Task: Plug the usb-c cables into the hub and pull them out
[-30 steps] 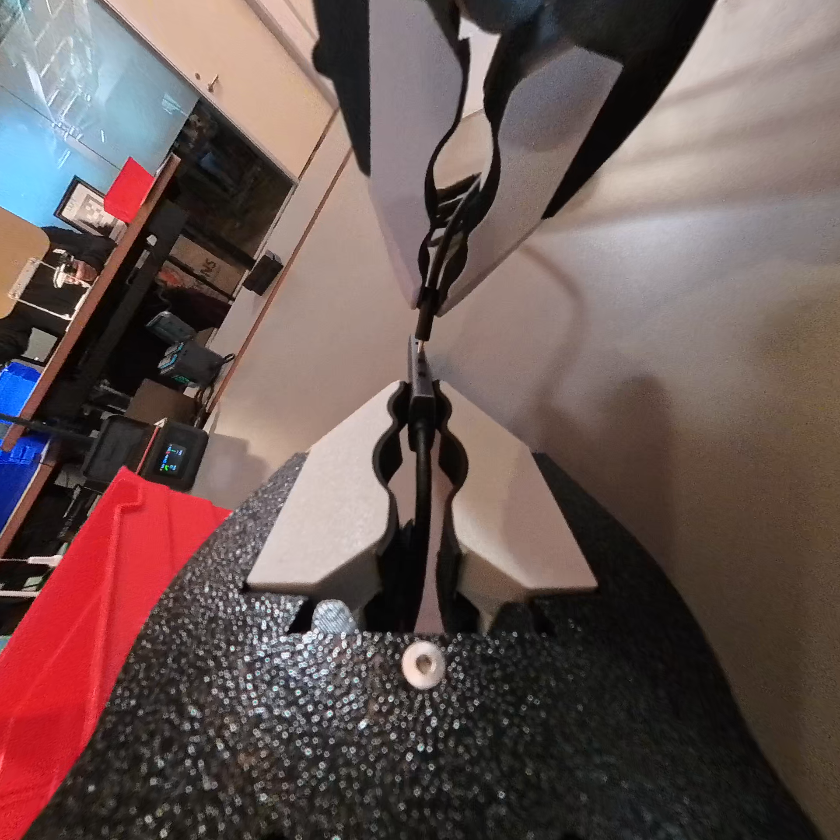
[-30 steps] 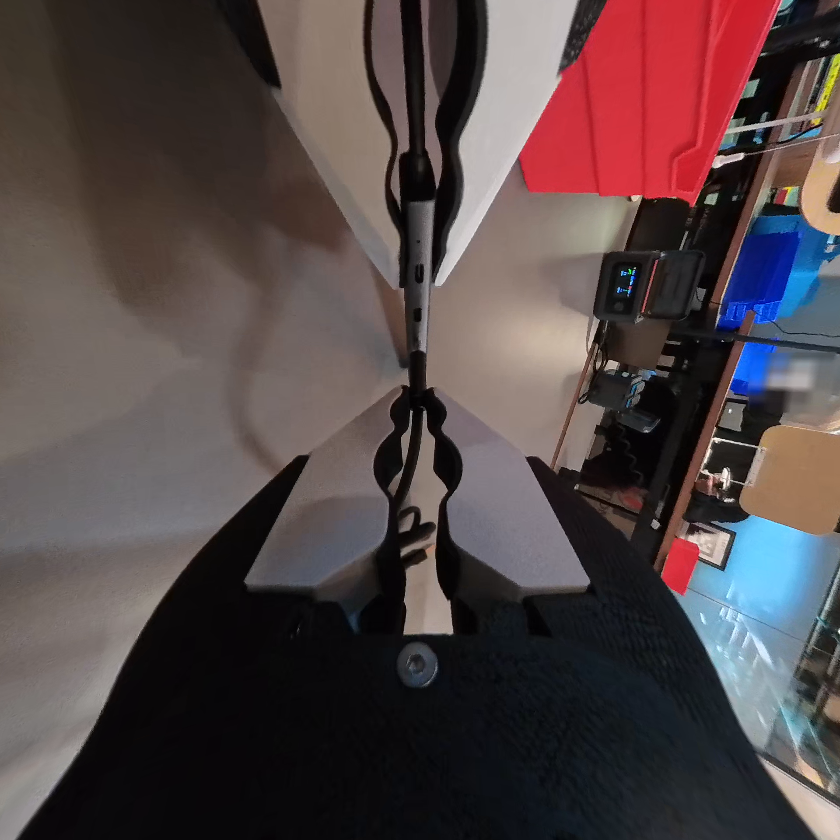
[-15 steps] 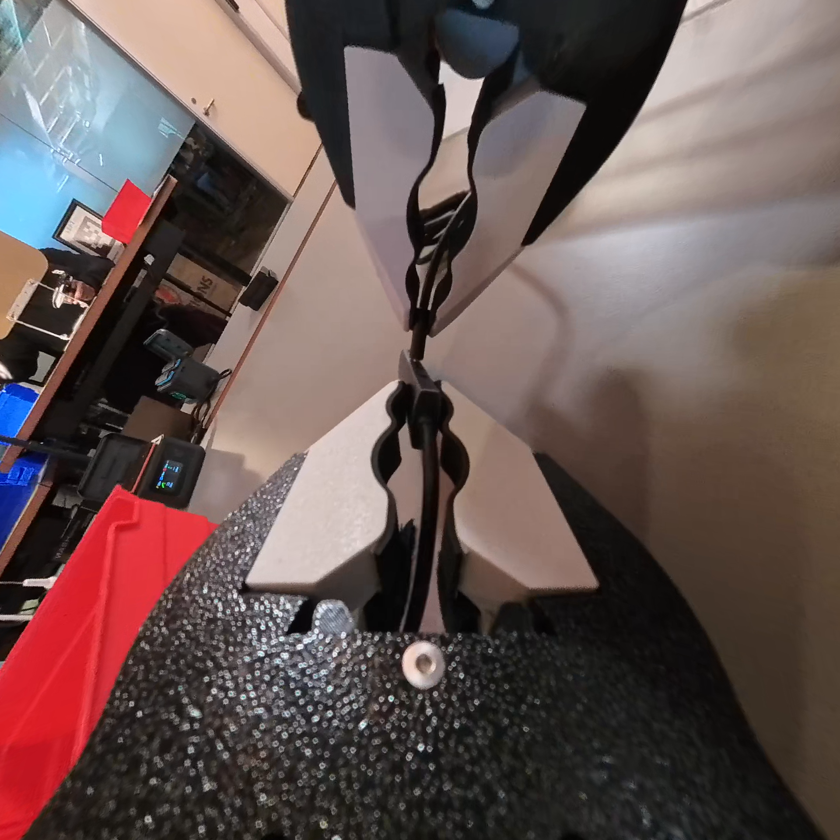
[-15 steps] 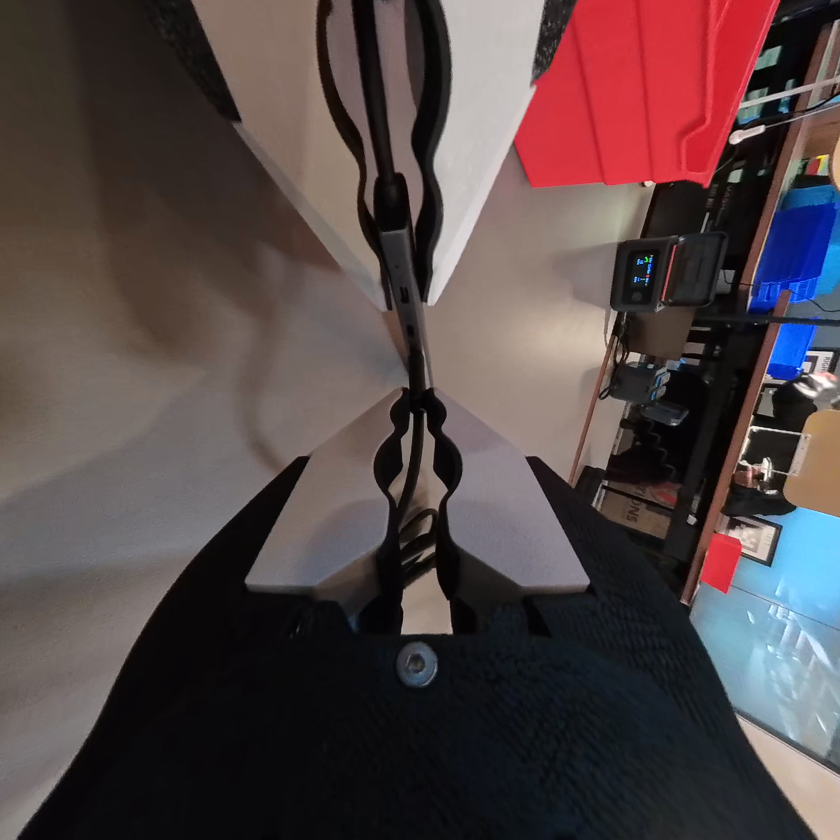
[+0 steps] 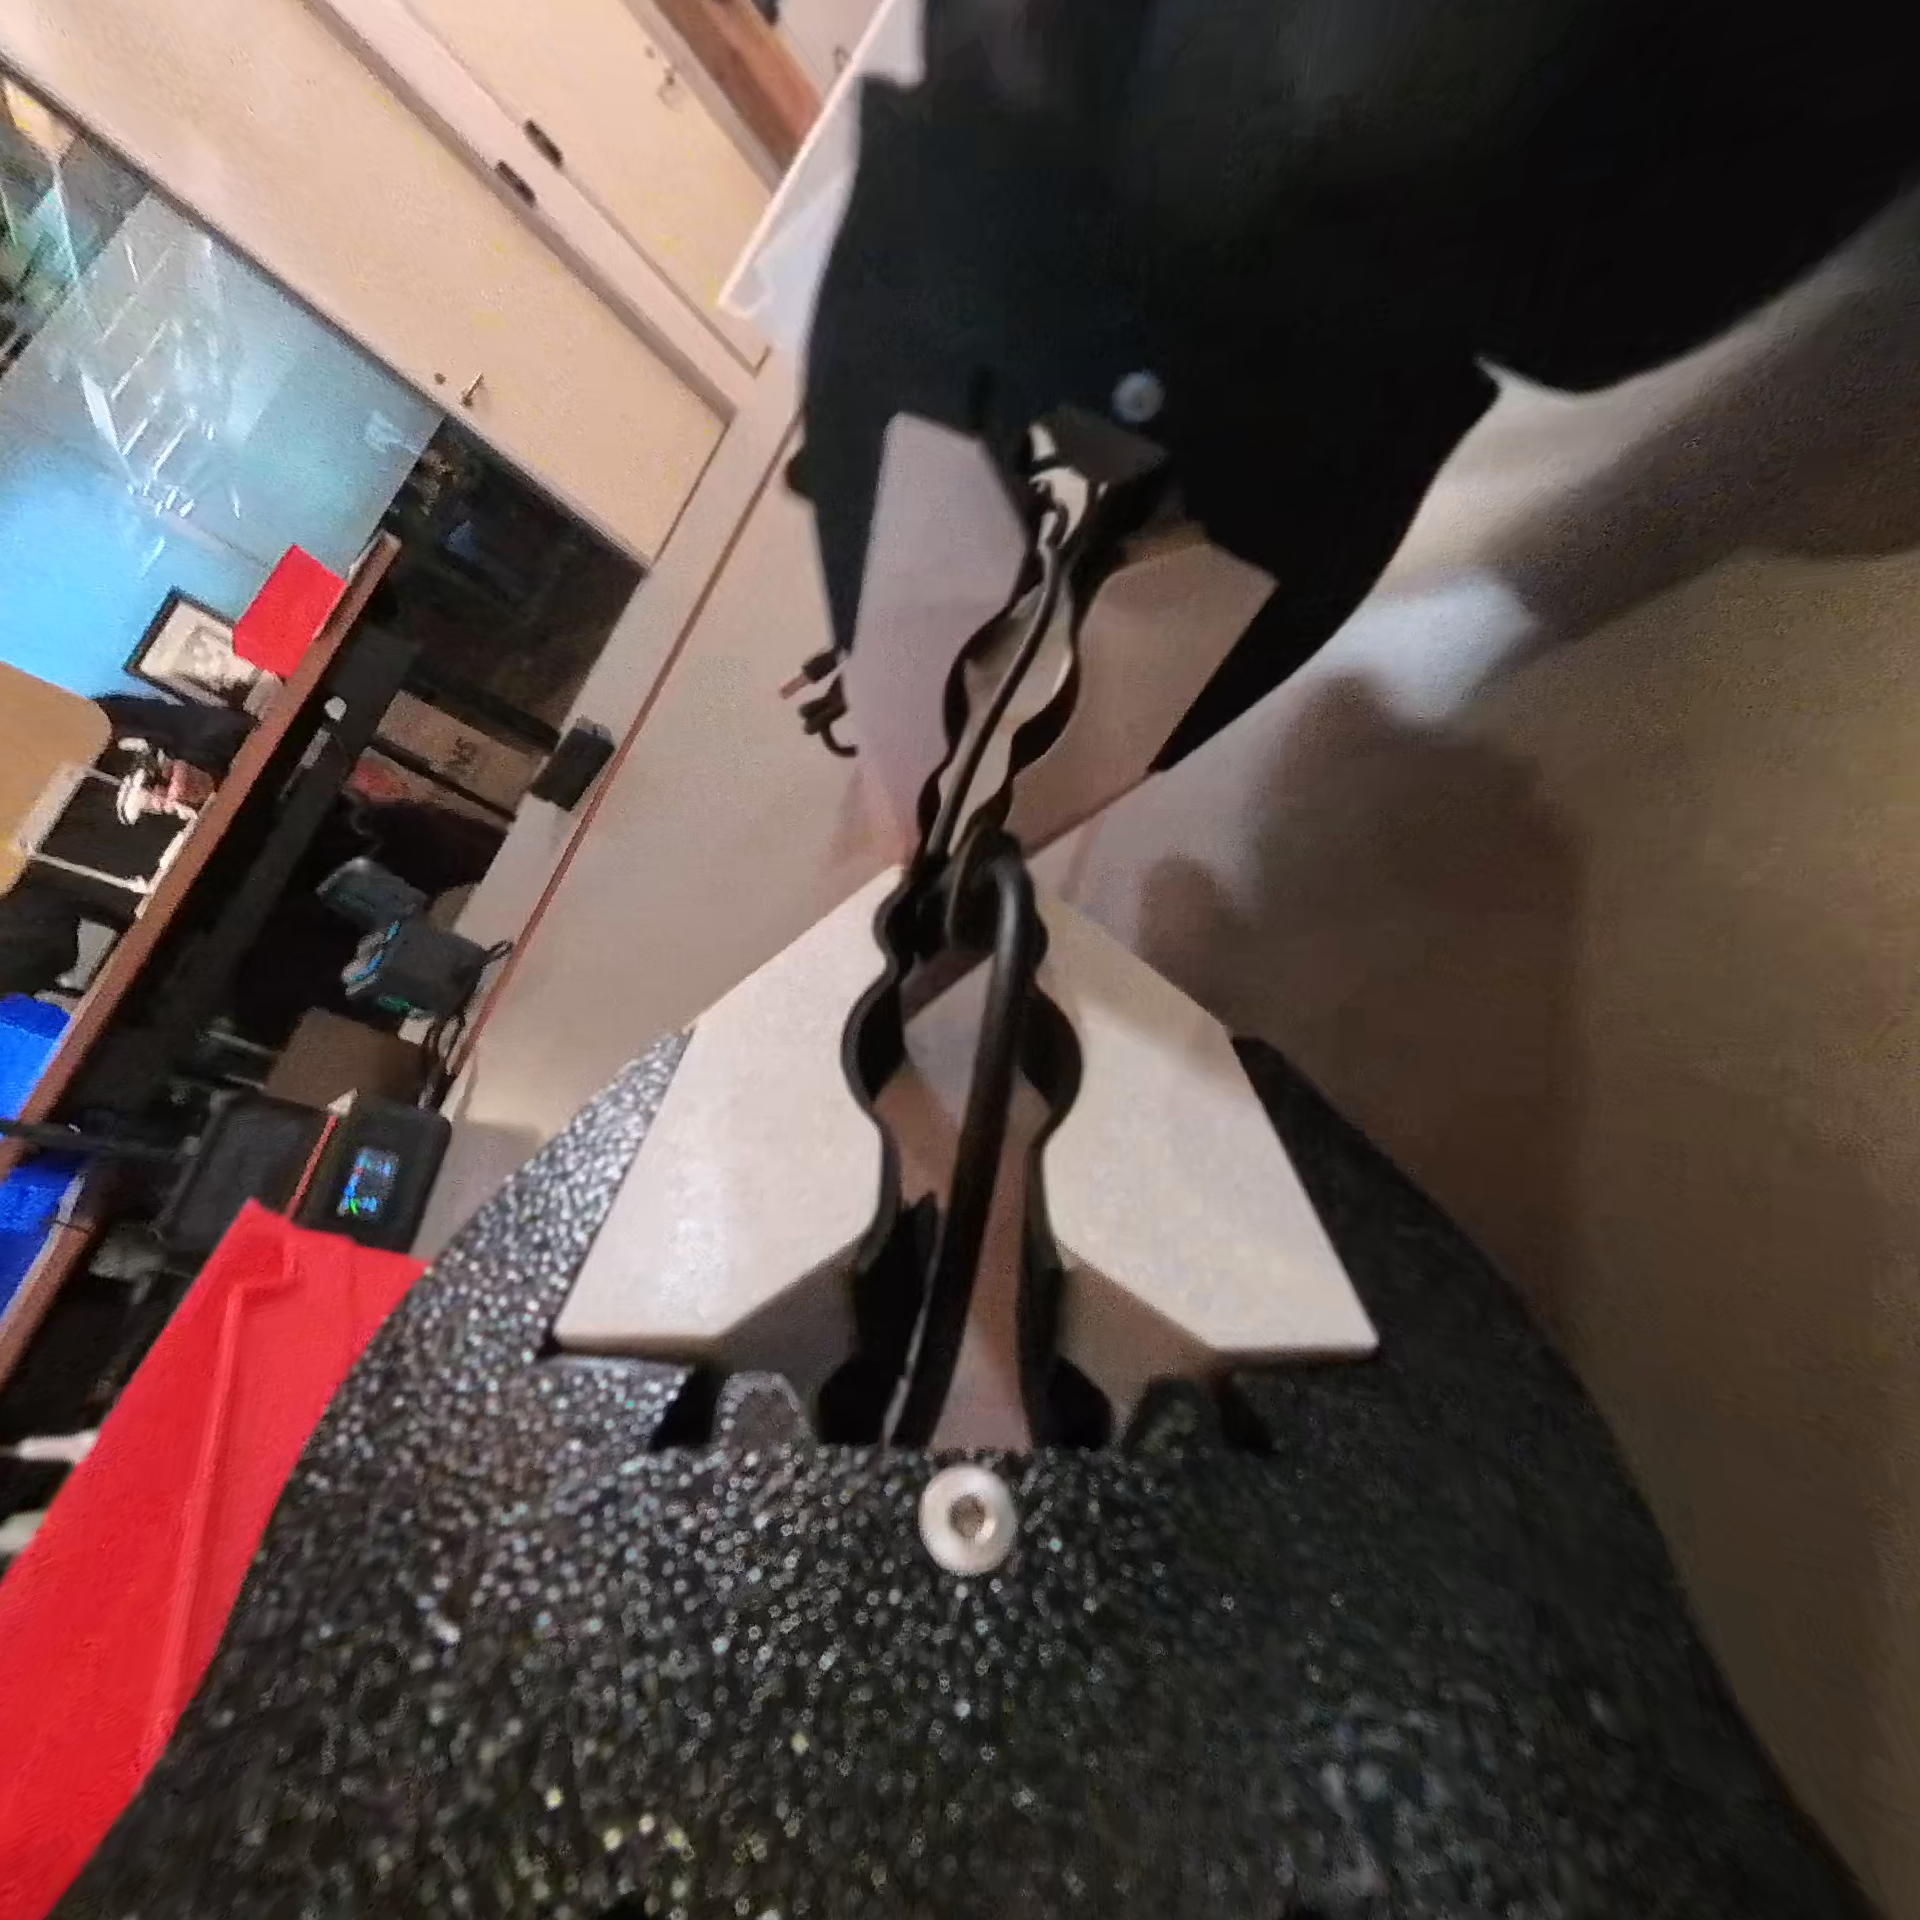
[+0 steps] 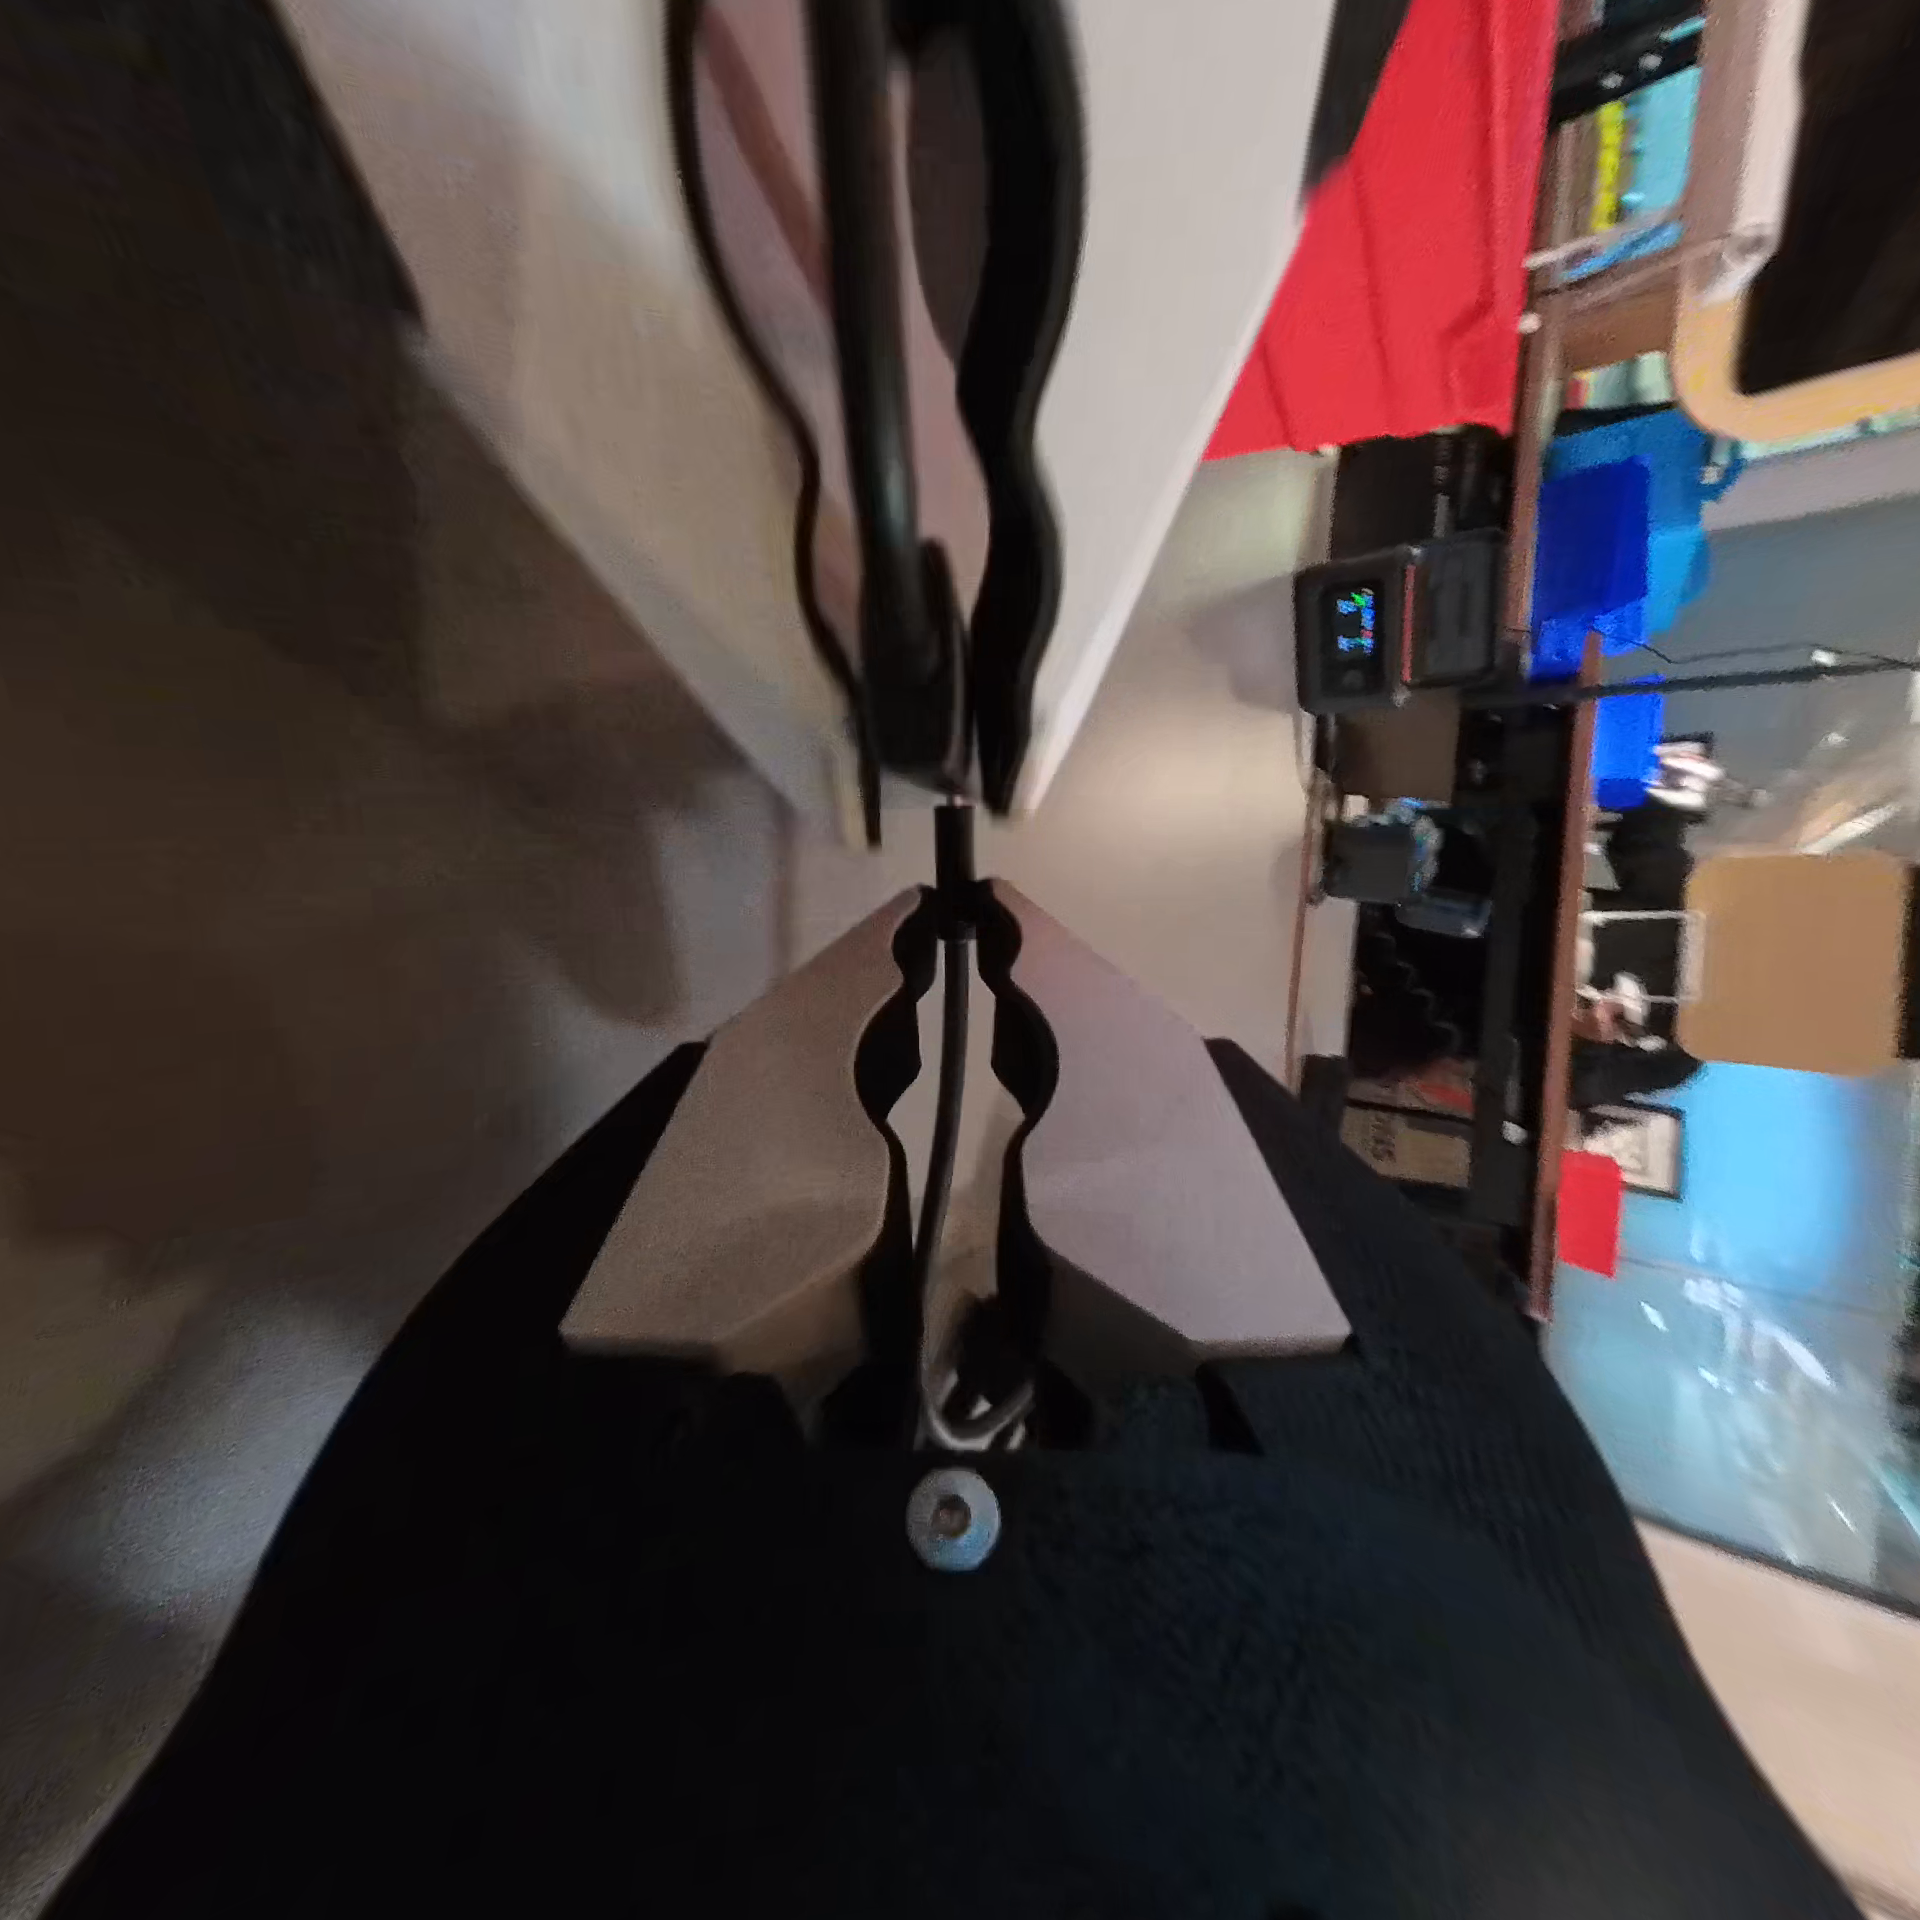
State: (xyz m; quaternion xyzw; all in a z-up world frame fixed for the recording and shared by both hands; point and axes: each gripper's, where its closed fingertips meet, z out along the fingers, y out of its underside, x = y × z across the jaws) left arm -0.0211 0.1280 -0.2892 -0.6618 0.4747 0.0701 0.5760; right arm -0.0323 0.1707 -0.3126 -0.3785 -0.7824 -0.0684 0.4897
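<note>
My left gripper [image 5: 961,899] is shut on the slim hub; its thick black cable [image 5: 987,1091] runs back between the fingers and bends over at the tips. In the right wrist view the hub [image 6: 914,675] looks dark and sits deep between the left gripper's fingers [image 6: 1091,416]. My right gripper [image 6: 956,899] is shut on the black USB-C plug [image 6: 951,842], and its thin cable [image 6: 948,1091] trails back. The plug's front meets the hub's end. Blur hides whether it is seated. The two grippers face tip to tip, and the right gripper [image 5: 966,831] is tilted.
A beige table [image 5: 1662,1039] lies below both grippers. A red bin [image 5: 156,1558] [image 6: 1403,260] and a small black device with a lit screen [image 5: 369,1184] [image 6: 1392,634] stand toward the table's edge. Loose black cable ends [image 5: 821,686] lie behind the right gripper. Shelves stand beyond. Across from one pair of fingers to the other is roughly 5 centimetres.
The grippers have closed the gap, and much less of the hub sticks out past the left fingertips. The right gripper now sits tilted to the left one. Both views are motion-blurred.
</note>
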